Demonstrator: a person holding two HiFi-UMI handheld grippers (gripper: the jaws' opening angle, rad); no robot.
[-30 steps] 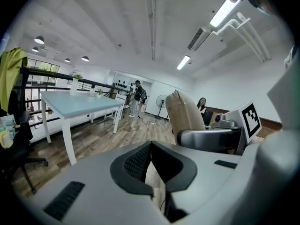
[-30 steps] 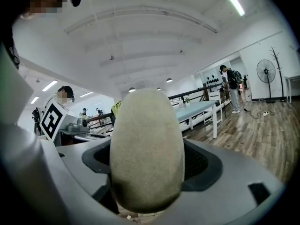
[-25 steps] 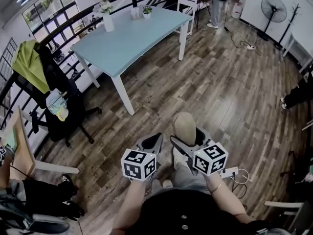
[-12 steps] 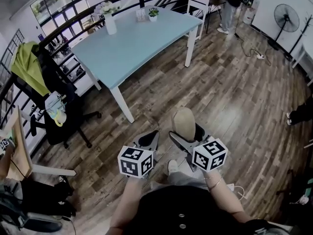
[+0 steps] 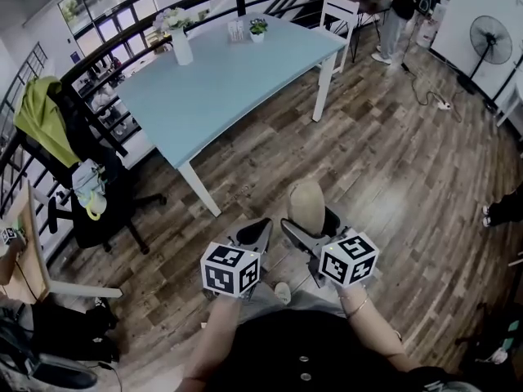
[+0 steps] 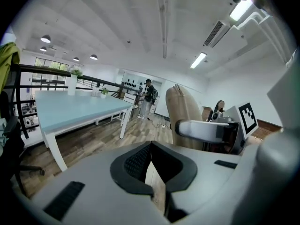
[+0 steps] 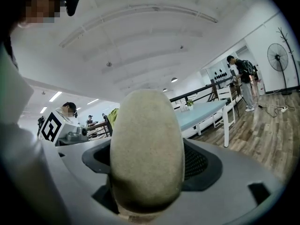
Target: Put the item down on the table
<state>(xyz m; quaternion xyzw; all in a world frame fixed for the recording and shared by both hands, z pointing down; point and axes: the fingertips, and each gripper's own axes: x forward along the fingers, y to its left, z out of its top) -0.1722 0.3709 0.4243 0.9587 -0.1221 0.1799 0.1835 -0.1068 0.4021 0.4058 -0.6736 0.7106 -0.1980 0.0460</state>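
A tan, egg-shaped item (image 5: 306, 207) is clamped upright between the jaws of the right gripper (image 5: 309, 230), its rounded top standing clear above them. In the right gripper view the item (image 7: 146, 149) is seen filling the gap between the two dark pads, so that the grip is closed firmly on it. The item is held in the air above the wooden floor (image 5: 392, 162), well apart from the light blue table (image 5: 229, 80), which is found at about 11 o'clock from the grippers.

The left gripper (image 5: 260, 227) is carried just beside the right one, at its 9 o'clock. In the left gripper view its jaws are seen drawn together, with the tips meeting and nothing caught between them; only a thin wedge of floor is glimpsed below the tips. From that view the item (image 6: 184, 109) is seen at 2 o'clock, gripped by the other tool.

On the table's far end a white vase (image 5: 181, 46) with flowers is placed at 11 o'clock, and a small potted plant (image 5: 258, 28) at 12 o'clock. A white chair (image 5: 339, 15) is set past the table's far corner at 1 o'clock, where a standing person (image 5: 404, 6) is also seen. A fan (image 5: 490, 31) is found at 2 o'clock, and an office chair (image 5: 98, 207) draped with a green jacket (image 5: 33, 113) at 9 o'clock.
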